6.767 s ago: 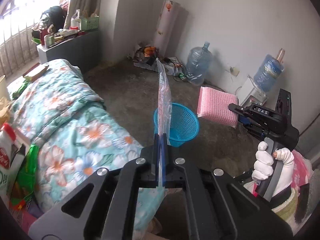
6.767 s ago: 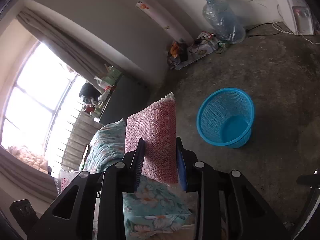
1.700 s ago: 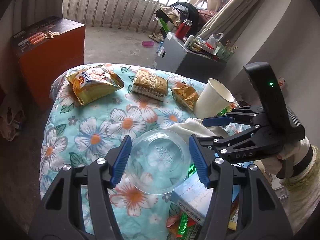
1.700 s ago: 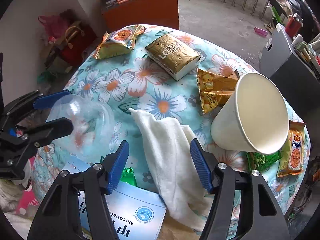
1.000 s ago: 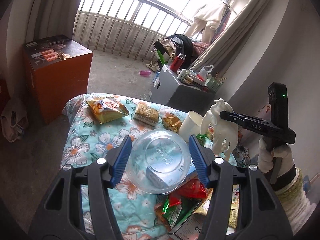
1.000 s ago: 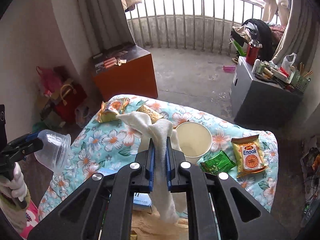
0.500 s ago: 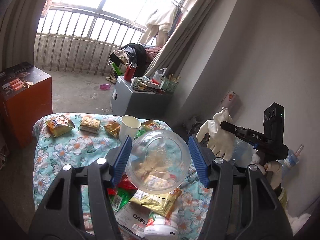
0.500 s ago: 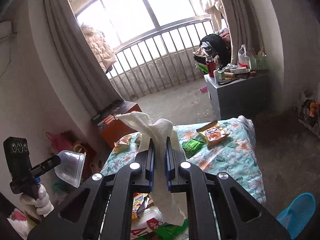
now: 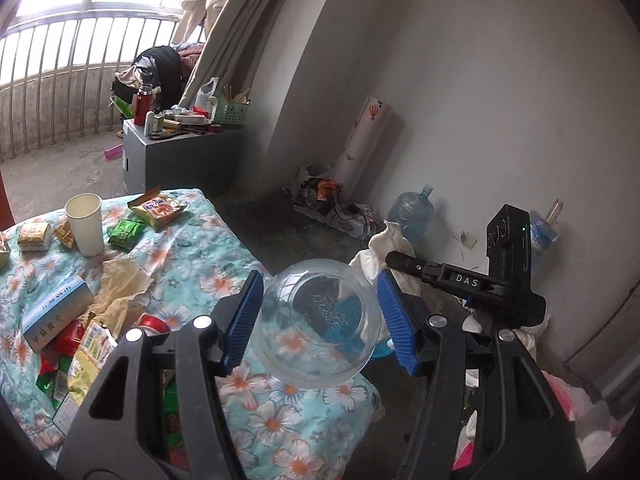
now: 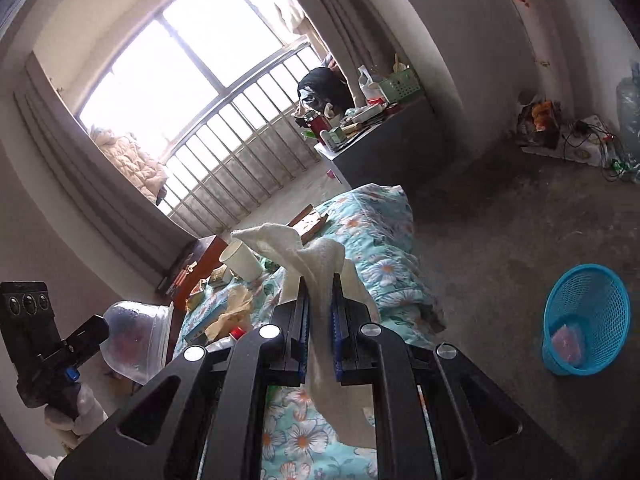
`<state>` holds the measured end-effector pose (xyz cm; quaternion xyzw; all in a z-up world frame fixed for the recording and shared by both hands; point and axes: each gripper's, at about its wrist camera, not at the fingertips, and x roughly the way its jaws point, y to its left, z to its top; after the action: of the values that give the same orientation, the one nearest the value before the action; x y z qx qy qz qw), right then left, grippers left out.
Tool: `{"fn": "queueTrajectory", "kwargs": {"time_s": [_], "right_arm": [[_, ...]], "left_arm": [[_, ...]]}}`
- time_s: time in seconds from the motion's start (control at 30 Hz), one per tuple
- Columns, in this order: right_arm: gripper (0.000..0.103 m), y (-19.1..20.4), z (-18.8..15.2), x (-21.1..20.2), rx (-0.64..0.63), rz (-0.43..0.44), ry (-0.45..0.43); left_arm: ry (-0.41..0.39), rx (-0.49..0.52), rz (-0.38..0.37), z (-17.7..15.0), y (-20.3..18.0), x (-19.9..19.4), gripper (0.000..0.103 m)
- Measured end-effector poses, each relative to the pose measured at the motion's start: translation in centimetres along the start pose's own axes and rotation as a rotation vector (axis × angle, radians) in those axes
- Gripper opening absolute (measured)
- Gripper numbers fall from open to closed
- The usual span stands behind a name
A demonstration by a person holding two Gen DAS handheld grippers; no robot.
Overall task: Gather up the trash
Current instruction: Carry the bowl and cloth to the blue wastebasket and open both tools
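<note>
My left gripper (image 9: pixel 320 312) is shut on a clear plastic bowl (image 9: pixel 316 322), held above the near corner of the flowered bed (image 9: pixel 192 264). The bowl (image 10: pixel 136 344) also shows at the lower left of the right wrist view. My right gripper (image 10: pixel 319 320) is shut on a crumpled white cloth (image 10: pixel 316 264) that hangs down between its blue pads. That same cloth (image 9: pixel 380 256) shows at the tip of the right gripper in the left wrist view. A blue mesh basket (image 10: pixel 584 316) with a pink item inside stands on the concrete floor to the right.
The bed carries a white paper cup (image 9: pixel 85 224), snack packets (image 9: pixel 157 208), a blue-white box (image 9: pixel 56 312) and brown paper (image 9: pixel 120 284). A grey cabinet (image 9: pixel 176 152) with clutter stands by the barred window. Water bottles (image 9: pixel 412 216) and cables line the wall.
Both grippers have swung away from the bed toward the floor and wall, rolling as they went. The blue basket has come fully into the right wrist view. Both grips are unchanged.
</note>
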<state>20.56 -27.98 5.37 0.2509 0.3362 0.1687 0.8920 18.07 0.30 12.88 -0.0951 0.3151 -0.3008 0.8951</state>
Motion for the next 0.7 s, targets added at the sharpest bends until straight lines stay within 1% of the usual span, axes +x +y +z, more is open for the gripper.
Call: {"fn": "queueTrajectory", "kwargs": {"time_s": [0.17, 0.3, 0.4, 0.57, 0.7], "right_arm": [[0.010, -4.9, -0.6, -2.0, 0.053, -0.078, -0.012], [0.010, -9.9, -0.5, -3.5, 0.116, -0.141, -0.017], [0.010, -13.8, -0.4, -3.8, 0.166, -0.188, -0.003], [0.010, -20.7, -0.1, -2.5, 0.243, -0.276, 0.052], [0.010, -25.9, 0.4, -0.7, 0.293, -0.353, 0.094]], "left_arm": [[0.085, 0.038, -0.052, -0.9, -4.0, 6.2, 0.055], [0.179, 0.060, -0.102, -1.6, -7.1, 12.1, 0.055], [0.254, 0.089, -0.139, -2.3, -9.5, 16.9, 0.055], [0.374, 0.151, -0.176, -4.3, -13.0, 25.3, 0.055], [0.451, 0.172, -0.198, -5.9, -14.8, 31.6, 0.055]]}}
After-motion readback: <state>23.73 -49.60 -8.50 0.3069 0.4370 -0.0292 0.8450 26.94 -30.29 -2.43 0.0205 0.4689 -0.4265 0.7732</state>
